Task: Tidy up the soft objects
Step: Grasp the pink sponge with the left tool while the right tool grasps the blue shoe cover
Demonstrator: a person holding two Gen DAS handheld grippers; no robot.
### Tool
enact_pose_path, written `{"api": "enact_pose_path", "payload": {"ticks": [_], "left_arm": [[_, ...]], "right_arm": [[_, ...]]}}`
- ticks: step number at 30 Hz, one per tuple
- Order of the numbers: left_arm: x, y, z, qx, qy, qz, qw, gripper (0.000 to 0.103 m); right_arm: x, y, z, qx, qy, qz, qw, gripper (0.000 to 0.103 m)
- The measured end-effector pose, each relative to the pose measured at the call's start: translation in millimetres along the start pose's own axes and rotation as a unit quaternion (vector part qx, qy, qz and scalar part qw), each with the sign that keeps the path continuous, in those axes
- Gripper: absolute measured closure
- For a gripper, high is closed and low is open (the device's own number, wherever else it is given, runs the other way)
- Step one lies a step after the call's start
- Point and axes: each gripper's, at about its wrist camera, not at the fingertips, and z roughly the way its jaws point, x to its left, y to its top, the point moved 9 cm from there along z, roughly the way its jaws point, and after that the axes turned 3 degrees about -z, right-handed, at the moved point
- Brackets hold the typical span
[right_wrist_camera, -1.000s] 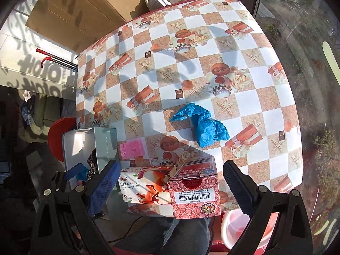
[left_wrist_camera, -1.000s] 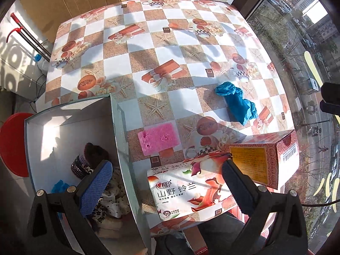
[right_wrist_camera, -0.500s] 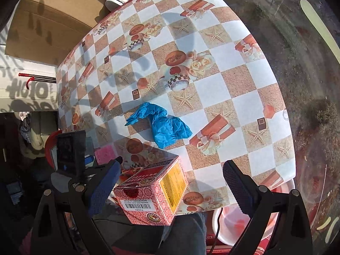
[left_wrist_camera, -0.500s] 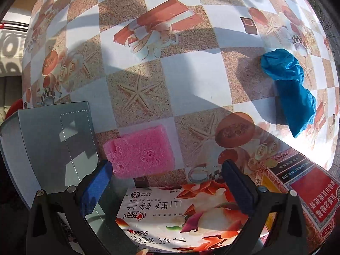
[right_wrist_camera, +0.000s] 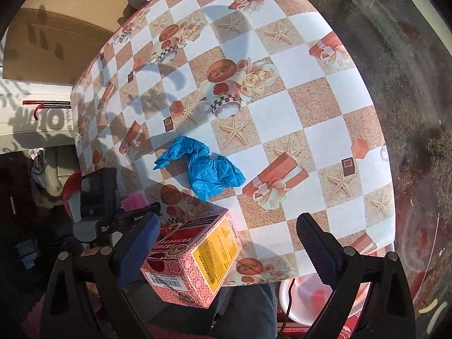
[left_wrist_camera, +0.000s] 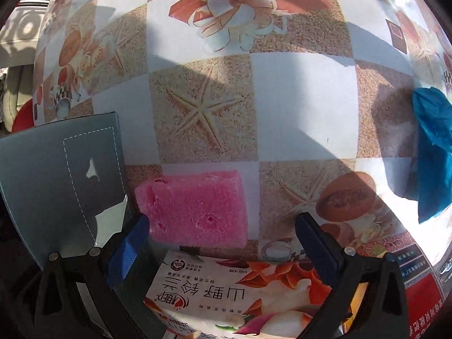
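Observation:
A pink sponge [left_wrist_camera: 195,207] lies on the patterned tablecloth just ahead of my left gripper [left_wrist_camera: 223,240], which is open and empty with the sponge near its left finger. A crumpled blue cloth [left_wrist_camera: 432,149] lies to the right; it also shows in the right wrist view [right_wrist_camera: 206,169], mid-table. My right gripper [right_wrist_camera: 228,247] is open and empty, hovering near the table's front edge. A sliver of the sponge [right_wrist_camera: 135,200] shows there at left.
A grey open box [left_wrist_camera: 62,180] stands left of the sponge. A tissue pack [left_wrist_camera: 226,291] lies under my left gripper. A red carton [right_wrist_camera: 192,257] sits at the front edge. My left gripper's camera body [right_wrist_camera: 99,197] shows at left. Table edge falls away right.
My left gripper has moved forward and down from over the grey box toward the pink sponge, which now looms large. My right gripper has shifted right and closer to the table.

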Motion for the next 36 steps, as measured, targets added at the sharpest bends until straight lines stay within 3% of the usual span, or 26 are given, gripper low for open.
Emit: {"api": "enact_pose_path", "payload": {"ticks": [7, 11, 15, 20, 27, 34, 35, 36], "left_arm": [[3.8, 5.5, -10.8, -0.024, -0.059, -0.025, 0.9976, 0.000], [-27.3, 13.2, -43.2, -0.068, -0.131, 0.007, 0.9891, 0.000], [-19.1, 14.1, -64.7, -0.112, -0.099, 0.011, 0.9888, 0.000], [-5.2, 6.8, -43.7, -0.083, -0.087, -0.002, 0.9927, 0.000], [7.1, 4.2, -17.4, -0.063, -0.078, -0.034, 0.9944, 0.000], [1.3, 16.2, -2.0, -0.056, -0.071, -0.033, 0.9953, 0.000], [-0.2, 16.9, 0.3, -0.051, -0.071, -0.031, 0.9957, 0.004], [-1.8, 17.5, 1.7, -0.047, -0.074, -0.029, 0.9957, 0.005]], "right_arm": [[-3.5, 6.9, 6.3, 0.010, 0.006, 0.002, 1.000, 0.005], [0.5, 9.0, 15.4, 0.024, 0.002, -0.010, 1.000, 0.005], [10.1, 16.4, 28.8, 0.036, -0.013, -0.047, 0.998, 0.005], [30.3, 26.8, 71.7, 0.071, -0.023, -0.111, 0.991, 0.005], [49.0, 29.3, 149.1, 0.130, -0.059, -0.197, 0.970, 0.005], [63.1, 26.7, 177.8, 0.128, -0.108, -0.270, 0.948, 0.005], [64.7, 25.7, 178.3, 0.127, -0.117, -0.279, 0.945, 0.005], [63.4, 24.7, 179.1, 0.127, -0.134, -0.284, 0.941, 0.010]]}}
